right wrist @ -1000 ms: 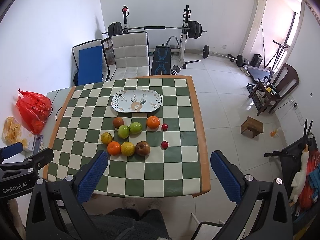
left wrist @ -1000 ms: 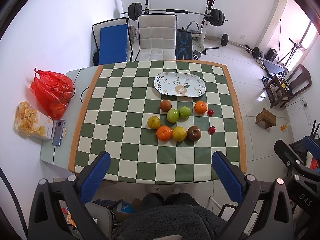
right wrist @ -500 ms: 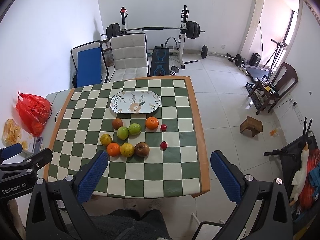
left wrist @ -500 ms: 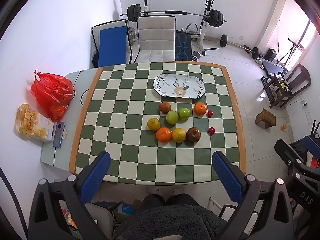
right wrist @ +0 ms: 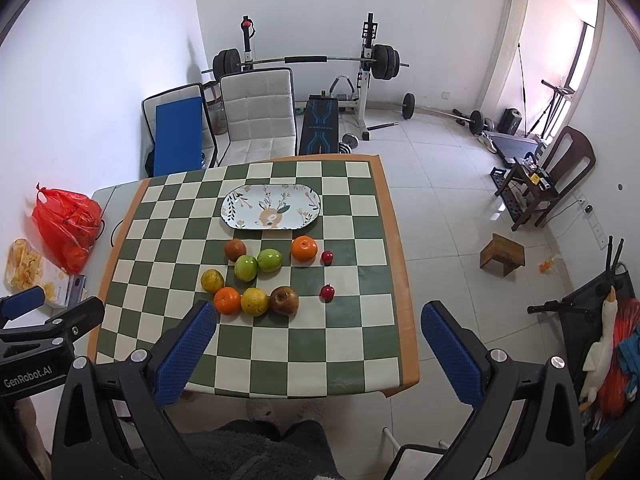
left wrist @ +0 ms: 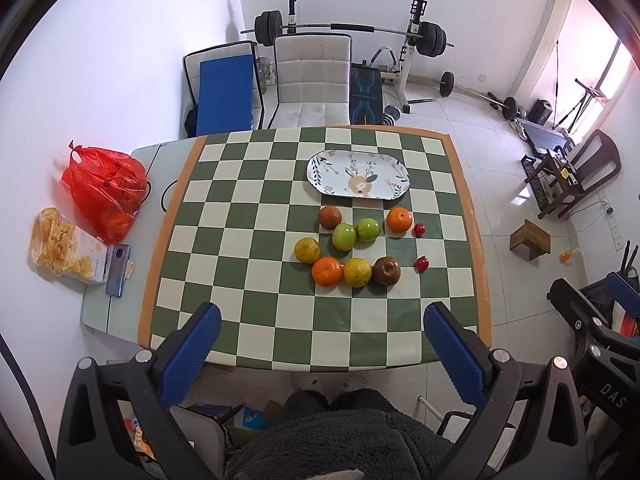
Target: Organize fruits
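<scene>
Ten fruits (left wrist: 347, 246) lie beside the empty plate (left wrist: 359, 175); left gripper (left wrist: 322, 350) and right gripper (right wrist: 318, 346) gape apart, holding nothing

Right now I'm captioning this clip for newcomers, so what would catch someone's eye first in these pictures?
First, the cluster of fruit on the green-and-white checkered table: oranges, green apples, yellow citrus, brown apples and two small red fruits, just in front of an empty deer-patterned oval plate. Next, the red plastic bag at the table's left end, and the barbell rack against the far wall. Both tools, left and right, hang open above the near edge.
</scene>
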A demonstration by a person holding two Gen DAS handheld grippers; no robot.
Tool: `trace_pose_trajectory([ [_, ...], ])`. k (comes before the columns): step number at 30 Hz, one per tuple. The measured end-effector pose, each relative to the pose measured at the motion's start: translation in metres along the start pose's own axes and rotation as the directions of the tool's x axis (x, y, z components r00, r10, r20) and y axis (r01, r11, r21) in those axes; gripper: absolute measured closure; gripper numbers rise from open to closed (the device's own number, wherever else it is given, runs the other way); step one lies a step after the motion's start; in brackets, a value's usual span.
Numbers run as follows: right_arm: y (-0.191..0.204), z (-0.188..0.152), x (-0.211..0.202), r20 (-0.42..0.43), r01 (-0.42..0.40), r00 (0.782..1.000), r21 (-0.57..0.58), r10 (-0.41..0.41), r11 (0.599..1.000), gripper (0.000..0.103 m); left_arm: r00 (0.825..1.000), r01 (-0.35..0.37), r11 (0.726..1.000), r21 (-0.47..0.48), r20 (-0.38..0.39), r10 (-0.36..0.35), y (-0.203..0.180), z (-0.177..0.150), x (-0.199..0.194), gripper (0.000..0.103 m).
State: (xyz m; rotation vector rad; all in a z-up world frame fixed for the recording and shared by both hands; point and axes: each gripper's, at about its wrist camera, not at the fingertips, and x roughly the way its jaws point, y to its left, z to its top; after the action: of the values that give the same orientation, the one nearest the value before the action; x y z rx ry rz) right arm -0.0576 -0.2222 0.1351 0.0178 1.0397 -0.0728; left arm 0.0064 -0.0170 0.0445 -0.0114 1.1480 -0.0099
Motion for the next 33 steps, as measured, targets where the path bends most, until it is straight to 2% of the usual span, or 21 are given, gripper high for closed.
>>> trace_pose_trajectory([
  [1,0.000,0.000,0.000,0.002,0.000,1.000,-0.001,0.000,1.000,0.000,1.000,0.000,1.000,-0.002,0.000,0.000,0.008,-0.012,0.012,0.000],
  [7,0.000,0.000,0.000,-0.003,0.000,1.000,-0.001,0.000,1.000,0.000,1.000,0.001,1.000,0.001,0.002,-0.001,0.009,-0.014,0.014,0.000],
  [15,-0.003,-0.001,0.000,0.003,0.001,1.000,-0.002,-0.001,1.000,0.000,1.000,0.001,1.000,0.000,0.006,-0.001,0.009,-0.014,0.013,0.000],
  [17,-0.004,-0.001,0.000,0.002,-0.002,1.000,-0.001,0.002,1.000,0.000,1.000,0.002,1.000,-0.001,0.004,-0.002,0.003,-0.002,0.010,0.000],
  [28,-0.002,0.006,0.000,0.003,-0.012,1.000,0.000,0.012,1.000,0.000,1.000,0.000,1.000,-0.002,0.008,0.000,0.005,-0.004,0.011,0.000],
  [31,-0.002,0.006,0.001,0.010,-0.006,1.000,0.007,0.006,1.000,0.000,0.999,-0.034,0.999,-0.027,0.035,0.035,0.004,0.013,0.007,0.000],
  [33,-0.005,0.019,0.002,0.025,-0.016,1.000,0.025,0.015,1.000,0.000,0.993,-0.089,0.995,-0.049,0.078,0.093,0.008,0.023,0.012,0.000],
])
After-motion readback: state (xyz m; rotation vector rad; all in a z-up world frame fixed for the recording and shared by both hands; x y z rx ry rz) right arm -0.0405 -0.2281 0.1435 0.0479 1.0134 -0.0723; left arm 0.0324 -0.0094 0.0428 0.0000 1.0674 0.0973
